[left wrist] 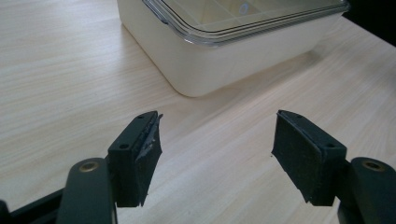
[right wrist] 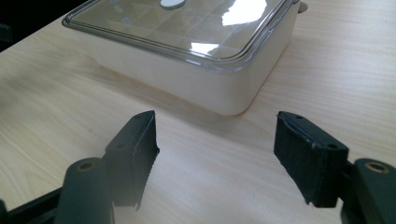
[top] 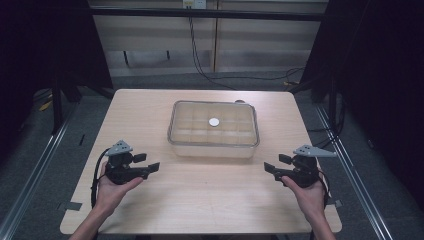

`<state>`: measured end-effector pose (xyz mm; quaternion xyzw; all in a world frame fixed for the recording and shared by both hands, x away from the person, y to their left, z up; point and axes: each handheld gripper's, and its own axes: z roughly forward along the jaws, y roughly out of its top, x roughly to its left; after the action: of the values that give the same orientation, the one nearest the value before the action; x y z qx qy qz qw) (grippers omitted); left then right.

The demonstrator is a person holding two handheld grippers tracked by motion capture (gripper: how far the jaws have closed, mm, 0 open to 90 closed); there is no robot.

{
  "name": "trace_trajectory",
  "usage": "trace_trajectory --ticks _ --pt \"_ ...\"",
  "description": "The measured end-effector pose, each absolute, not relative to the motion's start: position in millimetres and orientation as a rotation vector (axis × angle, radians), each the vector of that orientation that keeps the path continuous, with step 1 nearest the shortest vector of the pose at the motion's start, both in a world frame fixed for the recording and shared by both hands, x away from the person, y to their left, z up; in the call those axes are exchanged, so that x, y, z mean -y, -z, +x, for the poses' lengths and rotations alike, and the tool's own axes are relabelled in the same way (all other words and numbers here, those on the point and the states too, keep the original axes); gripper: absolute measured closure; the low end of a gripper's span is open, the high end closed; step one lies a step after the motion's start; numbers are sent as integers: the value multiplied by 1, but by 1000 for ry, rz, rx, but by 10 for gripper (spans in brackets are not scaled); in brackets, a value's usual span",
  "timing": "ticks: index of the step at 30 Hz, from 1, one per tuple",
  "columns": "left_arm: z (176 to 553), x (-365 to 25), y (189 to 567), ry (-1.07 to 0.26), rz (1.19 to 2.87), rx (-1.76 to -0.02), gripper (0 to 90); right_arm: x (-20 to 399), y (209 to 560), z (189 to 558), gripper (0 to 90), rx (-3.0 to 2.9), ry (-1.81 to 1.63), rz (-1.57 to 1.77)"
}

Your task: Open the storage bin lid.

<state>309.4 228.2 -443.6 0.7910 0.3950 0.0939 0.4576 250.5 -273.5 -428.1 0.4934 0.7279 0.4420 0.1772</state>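
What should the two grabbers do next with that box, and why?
Probably bring both inward to the box's short ends. The left gripper and right gripper are open, holding nothing, and apart from the box, whose clear lid is on.

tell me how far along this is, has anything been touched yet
Nothing looks done: the clear lid is on the divided box, a small white disc at its centre. Nothing is in hand: left gripper and right gripper are open, short of the box. Everything is left.
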Motion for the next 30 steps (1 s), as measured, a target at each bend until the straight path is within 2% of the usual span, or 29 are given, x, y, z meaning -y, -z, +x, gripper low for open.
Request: trace_trajectory --ticks 20,30 --pt "340 -203 424 -233 1975 -931 286 271 414 287 232 -2070 -1262 1372" --pt "354 -195 418 -259 1990 -913 281 265 406 312 272 -2118 -1252 1357"
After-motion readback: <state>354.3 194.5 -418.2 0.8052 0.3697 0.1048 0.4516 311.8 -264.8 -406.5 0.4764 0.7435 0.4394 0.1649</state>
